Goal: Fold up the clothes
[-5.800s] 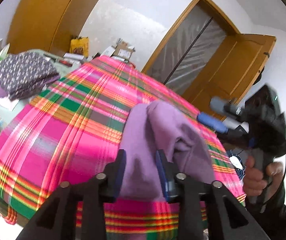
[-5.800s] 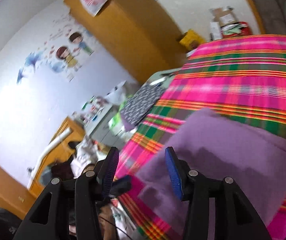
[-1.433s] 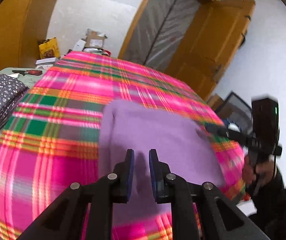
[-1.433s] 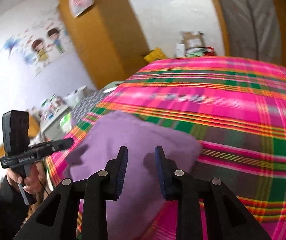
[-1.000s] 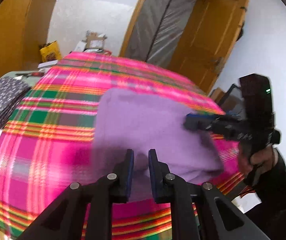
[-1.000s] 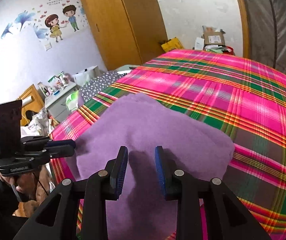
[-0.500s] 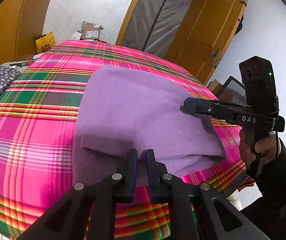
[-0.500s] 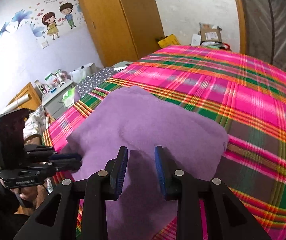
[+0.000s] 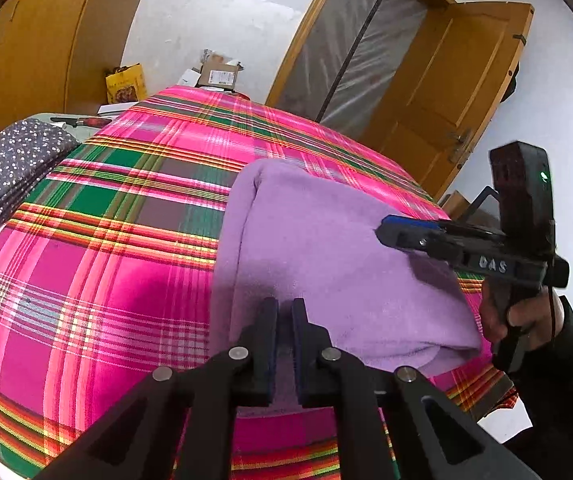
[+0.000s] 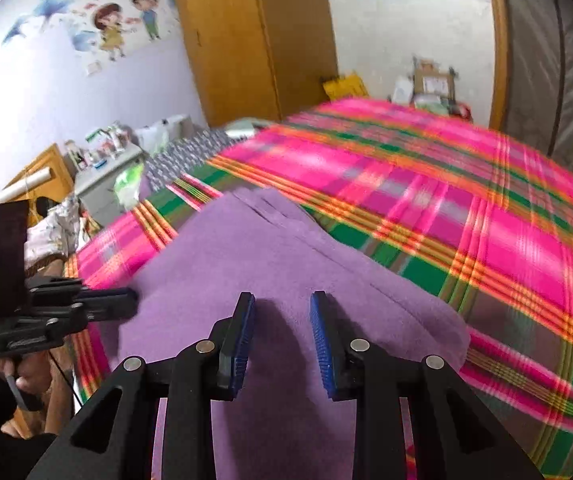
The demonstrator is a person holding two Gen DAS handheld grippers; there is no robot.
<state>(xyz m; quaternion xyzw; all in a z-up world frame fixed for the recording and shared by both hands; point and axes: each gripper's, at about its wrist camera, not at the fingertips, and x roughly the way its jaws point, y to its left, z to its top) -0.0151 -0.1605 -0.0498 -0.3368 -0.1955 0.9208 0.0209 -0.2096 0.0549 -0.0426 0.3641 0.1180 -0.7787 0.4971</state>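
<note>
Left gripper (image 9: 284, 330) jaws, just closing, stand nearly together at the purple garment's (image 9: 326, 248) near hem; whether they pinch it I cannot tell.
Right gripper (image 10: 282, 334) hangs parted above the same garment, gripping nothing. It lies folded at the plaid bedspread's (image 9: 98, 272) near edge, probably soft, light, floppy fleece, best taken at hem corners. Beyond the bedspread's far end, 1 cardboard box (image 9: 218, 76); contents unclear.

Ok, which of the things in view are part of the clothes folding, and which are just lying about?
Part of the job:
- purple garment on the plaid bedspread
- left gripper, jaws just closing over the garment's near edge
- right gripper, open above it

Lying about:
- dotted dark fabric, already folded
- cardboard boxes
- yellow bag
</note>
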